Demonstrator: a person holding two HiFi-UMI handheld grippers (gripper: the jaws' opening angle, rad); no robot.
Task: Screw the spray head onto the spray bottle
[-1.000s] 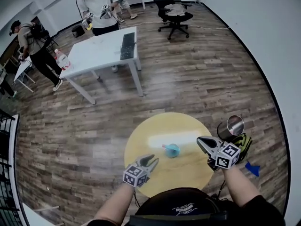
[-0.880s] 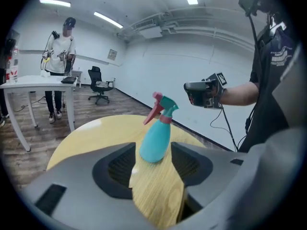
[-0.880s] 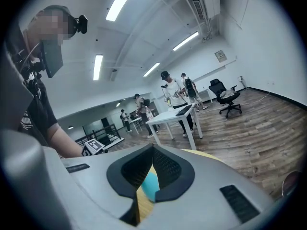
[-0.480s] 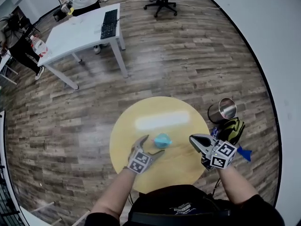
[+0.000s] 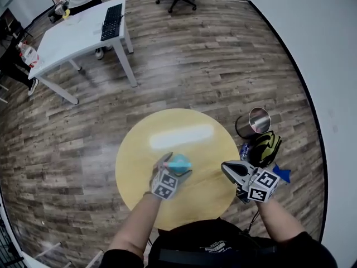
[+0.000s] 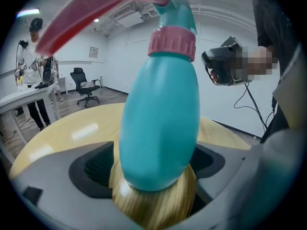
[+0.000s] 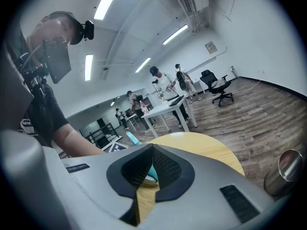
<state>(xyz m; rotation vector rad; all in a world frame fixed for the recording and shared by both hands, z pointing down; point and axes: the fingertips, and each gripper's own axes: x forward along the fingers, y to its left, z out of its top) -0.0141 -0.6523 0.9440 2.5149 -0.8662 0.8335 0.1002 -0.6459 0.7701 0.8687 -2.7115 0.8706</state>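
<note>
The left gripper [image 5: 174, 171] has its fingers [image 6: 53, 181] spread wide, having just been opening, with the teal spray bottle [image 6: 158, 123] standing upright between them, pads off its sides. The bottle rests on the round yellow table [image 5: 139, 149], its pink-collared spray head [image 6: 171, 42] already on top. The right gripper [image 5: 225, 167] hovers to the right, fingers [image 7: 201, 190] closed together on nothing. Beyond the table's edge stand a metal cup [image 5: 248, 124] and a yellow-black bag [image 5: 266, 147]; farther off, a white table [image 5: 67, 35] with a keyboard [image 5: 111, 20].

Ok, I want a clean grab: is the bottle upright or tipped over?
Upright. The bottle stands on its base on the table, pink collar and spray head on top.
</note>
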